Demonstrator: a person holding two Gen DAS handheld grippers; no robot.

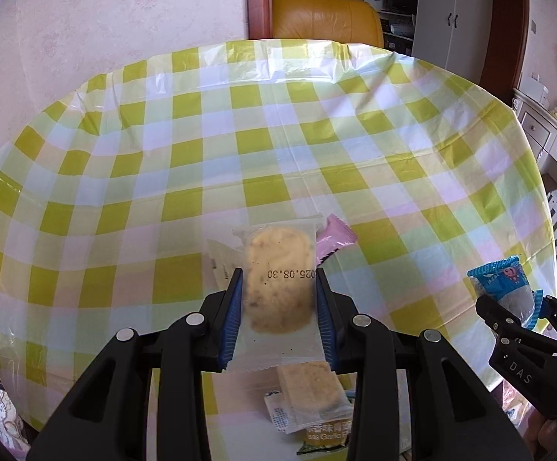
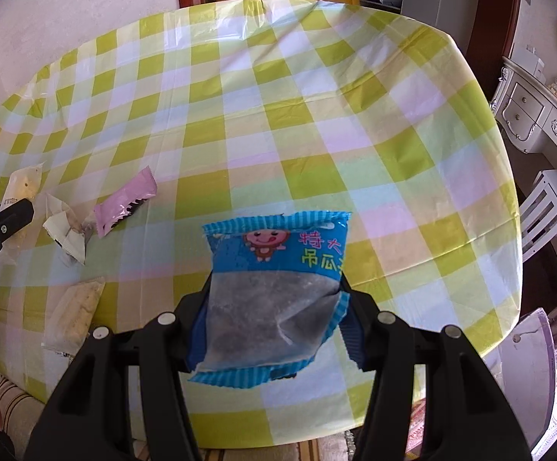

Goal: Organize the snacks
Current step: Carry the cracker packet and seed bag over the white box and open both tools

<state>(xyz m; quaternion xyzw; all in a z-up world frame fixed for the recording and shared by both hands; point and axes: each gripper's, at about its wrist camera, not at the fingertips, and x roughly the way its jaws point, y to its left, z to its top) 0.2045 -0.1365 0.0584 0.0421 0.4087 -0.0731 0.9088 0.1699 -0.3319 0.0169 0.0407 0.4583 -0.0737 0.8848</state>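
Observation:
My left gripper is shut on a clear-wrapped yellow biscuit packet, held above the table. Below it lie a pink wrapper, a white packet and another biscuit packet. My right gripper is shut on a blue seed packet with a cartoon face, held above the table's near right side. It also shows in the left wrist view. In the right wrist view the pink wrapper, a white packet and a biscuit packet lie at left.
The round table has a yellow-green checked cloth. A yellow chair stands behind it. White furniture and a white chair stand at right. The left gripper's fingers enter the right wrist view at left.

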